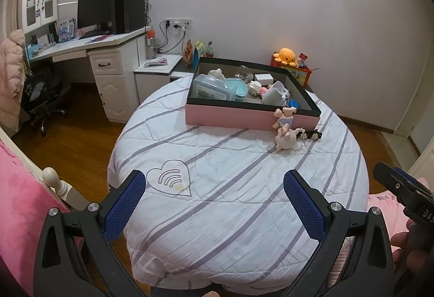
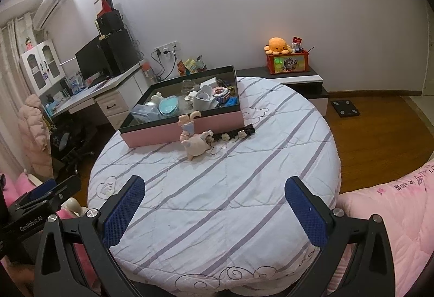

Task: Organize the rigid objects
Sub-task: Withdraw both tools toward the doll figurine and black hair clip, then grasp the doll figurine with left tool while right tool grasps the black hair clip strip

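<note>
The left gripper (image 1: pixel 214 204) and right gripper (image 2: pixel 214 210), low in their frames, gape empty over the striped quilt (image 1: pixel 230 188), while the pink box (image 1: pixel 244 118) at centre already holds most items, leaving the pig figurine (image 1: pixel 284 135) and black flowered strip (image 2: pixel 233 134) outside, just before its front wall.

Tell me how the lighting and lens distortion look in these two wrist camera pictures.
Left wrist view: dim, even light; the fisheye bends the striped white quilt into a dome, with dark corners. Right wrist view: bright ceiling glare at the top left, above the white wall air conditioner; the pink box with a black rim looks skewed. Both views are sharp.
</note>
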`<move>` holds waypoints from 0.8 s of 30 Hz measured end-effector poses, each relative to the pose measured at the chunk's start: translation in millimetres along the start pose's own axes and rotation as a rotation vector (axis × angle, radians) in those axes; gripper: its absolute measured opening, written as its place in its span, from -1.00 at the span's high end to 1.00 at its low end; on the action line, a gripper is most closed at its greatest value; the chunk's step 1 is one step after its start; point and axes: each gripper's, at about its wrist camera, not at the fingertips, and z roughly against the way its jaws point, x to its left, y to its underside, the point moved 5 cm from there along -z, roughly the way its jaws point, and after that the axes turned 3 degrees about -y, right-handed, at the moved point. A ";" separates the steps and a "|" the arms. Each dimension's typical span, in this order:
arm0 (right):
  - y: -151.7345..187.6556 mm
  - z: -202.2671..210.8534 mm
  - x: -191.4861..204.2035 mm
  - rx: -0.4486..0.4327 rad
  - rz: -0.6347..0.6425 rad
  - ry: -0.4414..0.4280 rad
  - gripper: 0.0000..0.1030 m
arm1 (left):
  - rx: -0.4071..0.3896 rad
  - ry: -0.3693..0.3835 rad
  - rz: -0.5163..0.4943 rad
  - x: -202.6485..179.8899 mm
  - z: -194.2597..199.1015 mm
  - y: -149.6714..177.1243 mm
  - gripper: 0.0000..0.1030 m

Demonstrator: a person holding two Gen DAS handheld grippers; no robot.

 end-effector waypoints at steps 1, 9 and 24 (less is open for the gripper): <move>0.1 -2.1 -1.4 0.004 -0.001 0.002 -1.00 | 0.003 0.002 -0.001 -1.8 -2.7 -0.4 -0.99; -3.7 -19.5 -22.0 0.027 -0.012 0.036 -1.00 | 0.038 0.030 -0.016 -24.9 -34.6 -4.2 -0.99; -16.0 -75.1 -71.0 0.085 -0.047 0.090 -1.00 | 0.123 0.078 -0.064 -92.9 -133.8 -16.8 -0.99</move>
